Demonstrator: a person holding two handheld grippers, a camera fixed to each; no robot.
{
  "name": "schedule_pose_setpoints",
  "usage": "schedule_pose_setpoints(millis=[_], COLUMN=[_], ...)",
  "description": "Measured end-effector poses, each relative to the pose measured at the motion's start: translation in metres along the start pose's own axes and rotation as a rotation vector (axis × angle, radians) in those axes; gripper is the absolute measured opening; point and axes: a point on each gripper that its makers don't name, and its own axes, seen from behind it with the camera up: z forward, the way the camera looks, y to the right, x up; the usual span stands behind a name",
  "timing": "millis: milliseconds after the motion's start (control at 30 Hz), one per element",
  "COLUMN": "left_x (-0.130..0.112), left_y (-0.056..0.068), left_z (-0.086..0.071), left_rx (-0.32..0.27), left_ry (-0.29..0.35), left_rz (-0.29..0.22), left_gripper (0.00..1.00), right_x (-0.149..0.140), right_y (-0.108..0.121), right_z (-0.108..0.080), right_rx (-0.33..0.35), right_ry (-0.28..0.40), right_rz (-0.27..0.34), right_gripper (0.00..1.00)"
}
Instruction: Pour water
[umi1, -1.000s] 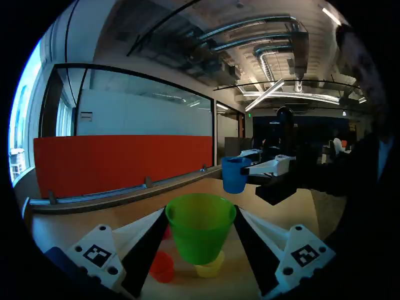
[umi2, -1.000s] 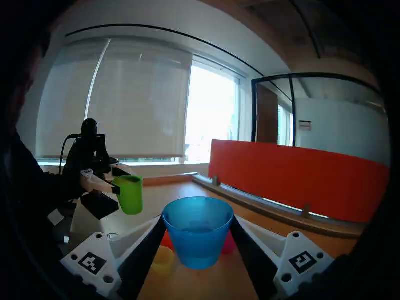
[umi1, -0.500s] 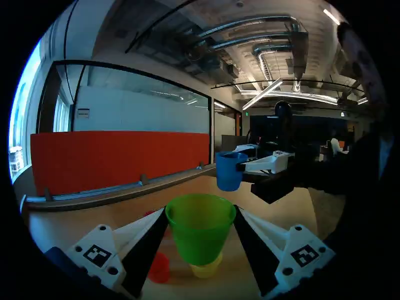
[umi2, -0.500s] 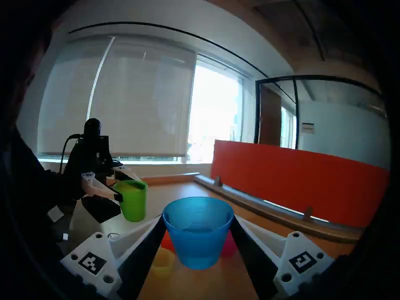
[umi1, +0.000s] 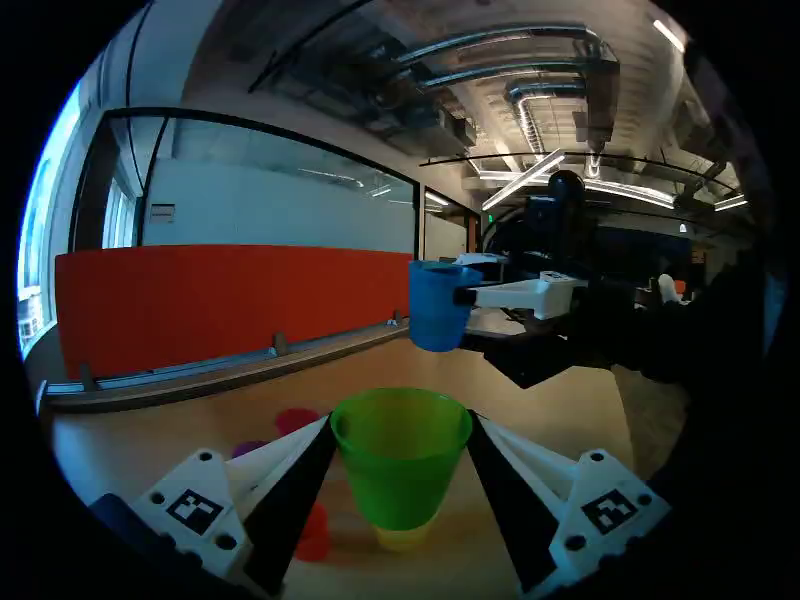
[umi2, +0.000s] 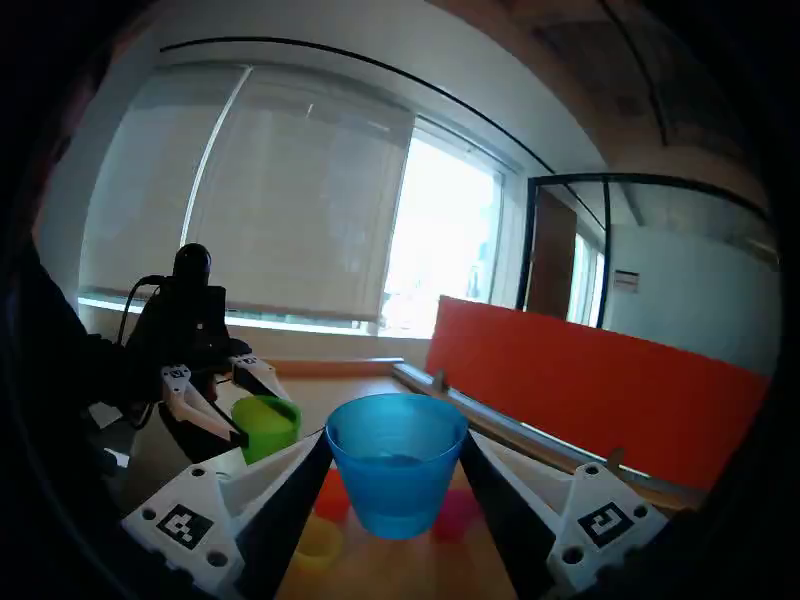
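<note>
Left claw (umi1: 400, 428) clamps green cup (umi1: 401, 470); blue cup (umi1: 432, 308) hangs apart beyond its rim.

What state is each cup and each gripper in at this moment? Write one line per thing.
green cup: upright, gripped, contents unclear
blue cup: upright, gripped, some water inside
left gripper: shut on the green cup
right gripper: shut on the blue cup
red cup: resting on the table

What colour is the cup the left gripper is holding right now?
Green. The cup in the left gripper shows best in the left gripper view.
</note>
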Motion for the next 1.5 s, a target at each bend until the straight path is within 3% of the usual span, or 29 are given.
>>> schedule_pose_setpoints(millis=[567,900,1500], left_x=[-0.008,-0.009,-0.01], left_y=[0.013,0.014,0.018], left_z=[0.012,0.017,0.022], left_rx=[-0.042,-0.047,-0.061], left_ry=[-0.017,-0.015,-0.005], left_rz=[0.015,0.009,0.018], left_gripper=[0.89,0.89,0.89], right_x=[0.023,0.029,0.045], right_y=[-0.01,-0.013,-0.021], right_z=[0.018,0.026,0.039], right_rx=[0.033,0.036,0.058], right_ry=[0.014,0.011,0.031], right_rz=[-0.169,-0.313,-0.51], right_gripper=[0.91,0.91,0.91])
